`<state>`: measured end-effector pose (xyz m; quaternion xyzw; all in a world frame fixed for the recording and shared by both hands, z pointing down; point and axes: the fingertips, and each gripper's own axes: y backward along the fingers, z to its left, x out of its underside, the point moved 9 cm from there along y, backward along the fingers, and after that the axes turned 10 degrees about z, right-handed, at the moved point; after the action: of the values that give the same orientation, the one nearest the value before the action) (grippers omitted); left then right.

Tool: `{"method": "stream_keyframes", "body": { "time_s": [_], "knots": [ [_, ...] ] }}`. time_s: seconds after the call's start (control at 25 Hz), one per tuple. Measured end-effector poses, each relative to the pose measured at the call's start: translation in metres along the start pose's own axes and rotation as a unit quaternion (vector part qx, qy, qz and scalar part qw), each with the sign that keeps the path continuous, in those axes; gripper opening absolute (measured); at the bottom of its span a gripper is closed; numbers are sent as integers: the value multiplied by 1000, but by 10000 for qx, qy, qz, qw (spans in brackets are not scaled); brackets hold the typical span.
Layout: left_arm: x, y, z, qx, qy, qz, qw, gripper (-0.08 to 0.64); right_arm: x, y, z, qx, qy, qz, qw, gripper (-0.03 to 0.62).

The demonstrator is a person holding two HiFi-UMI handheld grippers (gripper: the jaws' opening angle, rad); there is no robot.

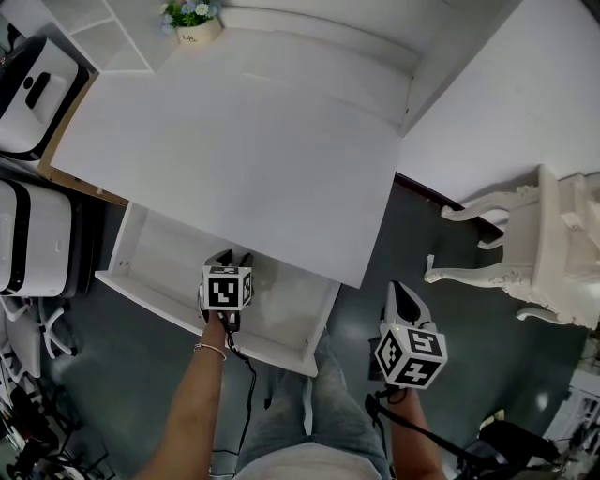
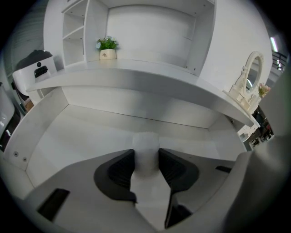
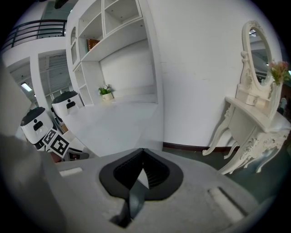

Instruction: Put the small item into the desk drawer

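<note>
Item (image 2: 146, 142) clamped between left gripper (image 2: 146, 154) fingers (image 2: 122, 169), inside drawer (image 2: 77, 136), right gripper (image 3: 142, 157) jaws together

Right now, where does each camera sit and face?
Head view: on the person's head, looking steeply down at the desk and open drawer; forearms, left tool and right tool show.
Left gripper view: on the left tool, facing into the drawer; its jaws grip a small white item.
Right gripper view: on the right tool, facing across the desk to shelves; its shut, empty jaws show.
All three share the flowerpot.
</note>
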<state>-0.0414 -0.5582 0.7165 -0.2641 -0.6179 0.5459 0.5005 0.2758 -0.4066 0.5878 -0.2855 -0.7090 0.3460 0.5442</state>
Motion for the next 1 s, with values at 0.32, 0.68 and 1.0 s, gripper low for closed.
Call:
{"method": "stream_keyframes", "body": {
  "time_s": [0.32,0.68,1.0],
  "knots": [
    [-1,-1,2,59,206,-87,9997,166,-4,-2,2,-28,68,15,10000,0],
    [2,5,7,288,582,-328,9973,178,-6,0,0,-31,87,-12,10000,0],
    [-1,33,6,167,644,-583,9961,183,-8,11,6,-125,121,-105,9998,0]
  ]
}}
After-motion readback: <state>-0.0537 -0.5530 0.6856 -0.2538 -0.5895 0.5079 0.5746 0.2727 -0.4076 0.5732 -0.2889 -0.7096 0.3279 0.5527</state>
